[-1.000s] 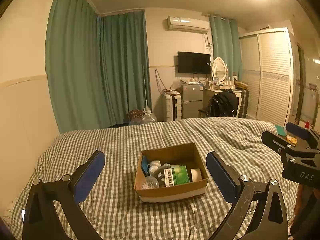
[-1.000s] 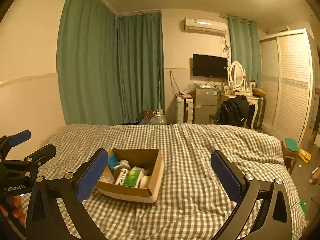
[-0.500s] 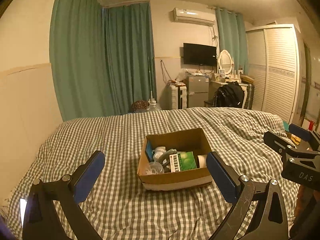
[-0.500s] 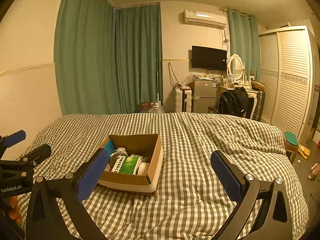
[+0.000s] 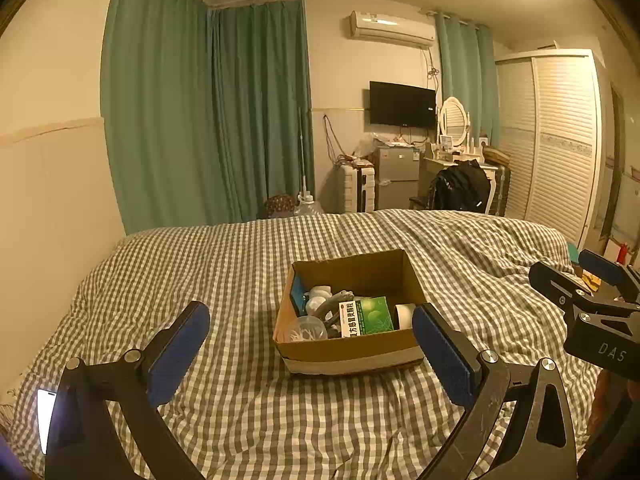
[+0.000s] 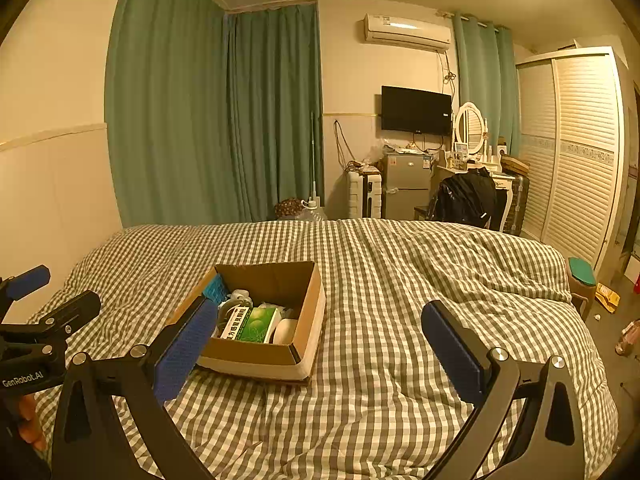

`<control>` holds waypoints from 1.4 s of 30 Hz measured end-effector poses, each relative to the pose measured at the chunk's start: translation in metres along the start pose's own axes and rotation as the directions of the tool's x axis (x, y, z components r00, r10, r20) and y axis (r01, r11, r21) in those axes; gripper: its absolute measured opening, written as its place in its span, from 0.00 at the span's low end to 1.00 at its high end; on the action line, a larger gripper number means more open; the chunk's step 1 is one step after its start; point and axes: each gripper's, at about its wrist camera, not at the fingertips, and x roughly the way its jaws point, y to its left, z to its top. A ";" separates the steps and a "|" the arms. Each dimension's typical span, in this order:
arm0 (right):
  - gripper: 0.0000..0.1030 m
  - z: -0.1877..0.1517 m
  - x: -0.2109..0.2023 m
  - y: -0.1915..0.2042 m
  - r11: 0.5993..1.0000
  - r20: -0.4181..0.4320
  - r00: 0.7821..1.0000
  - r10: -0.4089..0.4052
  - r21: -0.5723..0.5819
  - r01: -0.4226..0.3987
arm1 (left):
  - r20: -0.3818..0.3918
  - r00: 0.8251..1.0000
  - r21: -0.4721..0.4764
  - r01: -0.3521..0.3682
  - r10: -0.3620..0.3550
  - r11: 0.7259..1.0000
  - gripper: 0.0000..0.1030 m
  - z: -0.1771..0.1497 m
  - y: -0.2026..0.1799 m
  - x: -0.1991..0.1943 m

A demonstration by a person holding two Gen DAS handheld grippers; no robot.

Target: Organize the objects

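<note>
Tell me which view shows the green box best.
The left wrist view: the green box in the cardboard box faces the camera, its label unobstructed. In the right wrist view the green box appears at an angle, and the right gripper's left finger covers the carton's near corner beside it.

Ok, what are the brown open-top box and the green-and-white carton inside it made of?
The brown open-top box looks like matte corrugated cardboard: raw brown walls, with a pale band, possibly tape, round its base. The green-and-white carton seems to be thin printed paperboard, slightly glossy, with sharp folded edges.
</note>
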 end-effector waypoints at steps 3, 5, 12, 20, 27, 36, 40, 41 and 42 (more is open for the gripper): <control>1.00 -0.001 0.001 0.001 1.000 -0.002 1.000 0.002 -0.001 -0.002 | -0.002 1.000 -0.001 -0.003 0.003 1.000 1.00 0.000 0.000 -0.001; 1.00 -0.002 0.001 0.002 1.000 -0.005 1.000 0.002 -0.003 -0.002 | -0.002 1.000 -0.005 0.000 0.000 1.000 1.00 0.000 0.001 -0.001; 1.00 -0.002 0.002 0.002 1.000 -0.006 1.000 0.005 0.000 -0.005 | -0.006 1.000 -0.005 -0.001 0.001 1.000 1.00 -0.001 0.001 0.000; 1.00 -0.004 0.004 0.004 1.000 -0.013 1.000 0.009 0.002 -0.009 | -0.005 1.000 -0.007 -0.002 0.001 1.000 1.00 -0.004 0.001 0.001; 1.00 -0.004 0.005 0.004 1.000 -0.015 1.000 0.012 0.001 -0.012 | 0.007 1.000 -0.013 0.002 -0.002 1.000 1.00 -0.004 0.000 -0.001; 1.00 -0.004 0.006 0.004 1.000 -0.018 1.000 0.013 0.000 -0.013 | 0.016 1.000 -0.029 -0.020 0.021 0.999 1.00 -0.004 0.003 -0.002; 1.00 -0.005 0.006 0.004 1.000 -0.020 1.000 0.013 0.001 -0.013 | 0.014 1.000 -0.020 -0.021 0.021 1.000 1.00 -0.004 0.002 -0.002; 1.00 -0.005 0.006 0.004 1.000 -0.021 1.000 0.014 0.001 -0.014 | 0.011 1.000 -0.021 -0.018 0.019 1.000 1.00 -0.004 0.002 -0.002; 1.00 -0.006 0.006 0.003 1.000 -0.021 1.000 0.014 0.000 -0.014 | 0.007 1.000 -0.023 -0.016 0.016 1.000 1.00 -0.004 0.002 -0.002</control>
